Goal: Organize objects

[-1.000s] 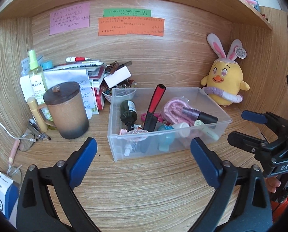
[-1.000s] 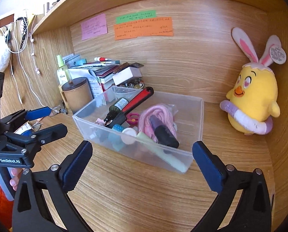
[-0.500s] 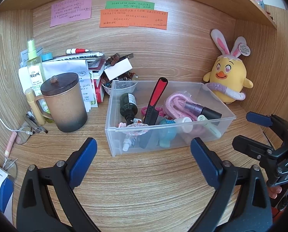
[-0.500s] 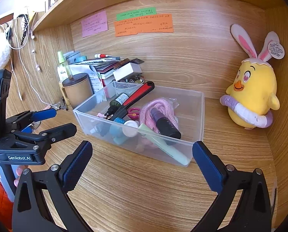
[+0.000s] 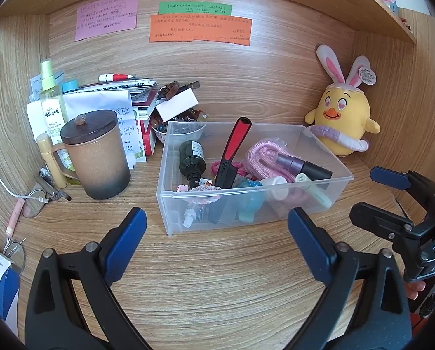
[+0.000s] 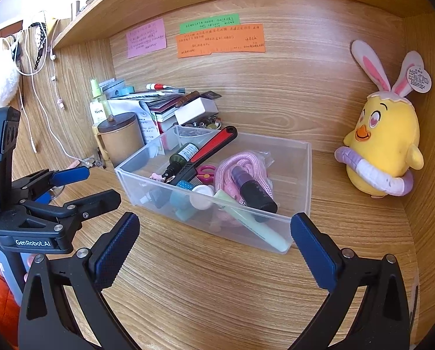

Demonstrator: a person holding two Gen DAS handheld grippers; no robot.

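Wooden desk (image 5: 217, 277): clear bin (image 5: 276, 213), lidded mug (image 5: 97, 157), plush chick (image 5: 346, 122).

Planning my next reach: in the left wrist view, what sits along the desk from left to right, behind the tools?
Spray bottle → lidded brown mug → clear plastic bin → yellow chick plush → the right tool, at the picture's right edge.

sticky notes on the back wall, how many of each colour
pink note: 1
green note: 1
orange note: 1
total: 3
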